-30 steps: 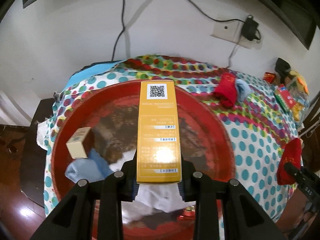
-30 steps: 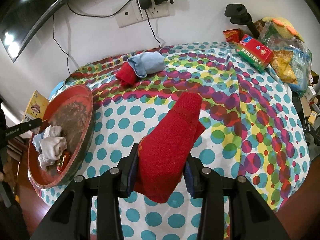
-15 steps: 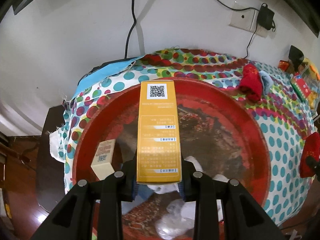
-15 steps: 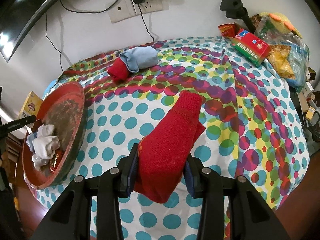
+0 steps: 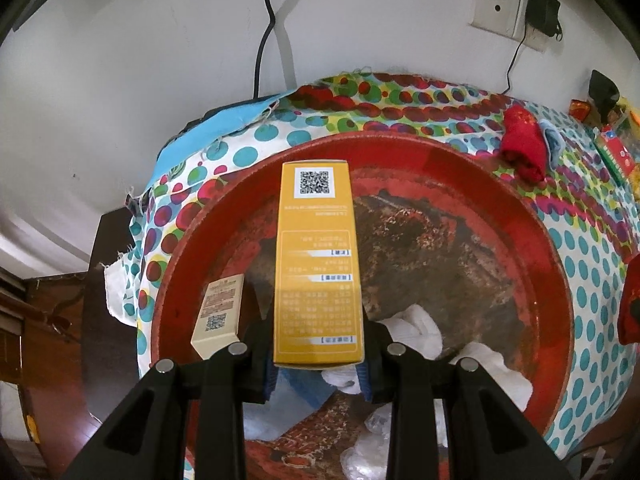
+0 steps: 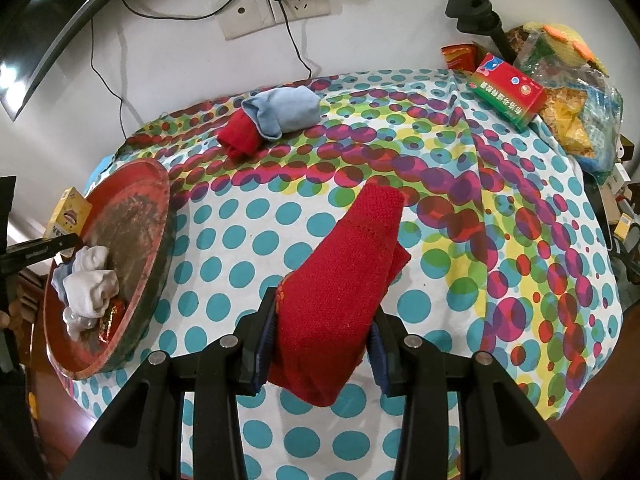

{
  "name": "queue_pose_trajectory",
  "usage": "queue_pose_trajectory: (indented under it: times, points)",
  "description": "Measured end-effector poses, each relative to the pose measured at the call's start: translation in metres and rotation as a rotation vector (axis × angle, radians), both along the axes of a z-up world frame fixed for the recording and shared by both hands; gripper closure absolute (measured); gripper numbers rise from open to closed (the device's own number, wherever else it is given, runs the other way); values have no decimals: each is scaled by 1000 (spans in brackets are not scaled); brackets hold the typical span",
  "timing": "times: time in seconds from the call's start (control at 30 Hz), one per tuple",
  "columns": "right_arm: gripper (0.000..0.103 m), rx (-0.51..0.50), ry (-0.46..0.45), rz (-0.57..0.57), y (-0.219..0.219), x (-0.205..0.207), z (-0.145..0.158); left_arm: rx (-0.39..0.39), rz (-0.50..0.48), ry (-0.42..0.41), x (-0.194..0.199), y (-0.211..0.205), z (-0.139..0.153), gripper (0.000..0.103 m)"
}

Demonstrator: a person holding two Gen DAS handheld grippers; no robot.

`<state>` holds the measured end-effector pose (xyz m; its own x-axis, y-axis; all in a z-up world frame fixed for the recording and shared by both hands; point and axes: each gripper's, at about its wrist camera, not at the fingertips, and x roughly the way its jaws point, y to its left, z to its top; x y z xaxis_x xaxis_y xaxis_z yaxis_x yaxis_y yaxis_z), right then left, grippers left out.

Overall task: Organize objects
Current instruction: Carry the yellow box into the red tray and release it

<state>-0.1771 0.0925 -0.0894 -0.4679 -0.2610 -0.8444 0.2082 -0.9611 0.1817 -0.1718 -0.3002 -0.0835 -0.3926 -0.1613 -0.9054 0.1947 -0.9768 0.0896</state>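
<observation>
So the left hand-held gripper is pinching a tall yellow box by its lower end, pads pressed on both sides. The box has a QR code at the top and sticks out over the red tray. It's above the tray, and I can't tell if the far end touches anything.

In the tray: a small beige box leaning against the left wall, just beside the gripper's left finger, a few balled white socks near the front, a bit of blue cloth under the yellow box, and some clear plastic at the bottom edge.

The right hand-held gripper is clamped on a red sock, which pokes forward out of the jaws, with its far end over the polka-dot cloth covering the counter. From that side the tray sits at the left edge of the counter, with the yellow box at its far side.

Further back on the cloth, a rolled red sock is touching a light blue sock, well apart from the tray. A red-and-green box and a bag of snacks sit at the far right.
</observation>
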Motion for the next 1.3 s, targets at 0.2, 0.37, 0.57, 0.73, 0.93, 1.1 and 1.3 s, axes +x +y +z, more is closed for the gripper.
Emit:
queue_pose_trajectory:
  times: [0.2,0.37,0.57,0.73,0.93,1.1,1.3]
  points:
    - [65,0,-3,0,0,1,-1,-7,-8,-11,0,-1,-4,72]
    - [64,0,-2,2,1,1,-2,-16,-8,-19,0,-2,-6,72]
    - [64,0,-6,5,-1,3,-3,-22,-4,-32,1,0,-5,69]
    - [64,1,-4,8,-3,4,-4,-25,3,-42,1,-1,-2,62]
    - [64,-4,-1,11,-3,5,0,-51,-2,-39,4,1,9,60]
    - [64,-4,8,22,-5,7,4,-72,-9,-36,11,7,16,59]
    - [64,-8,21,34,-8,11,10,-63,-6,-14,27,16,27,59]
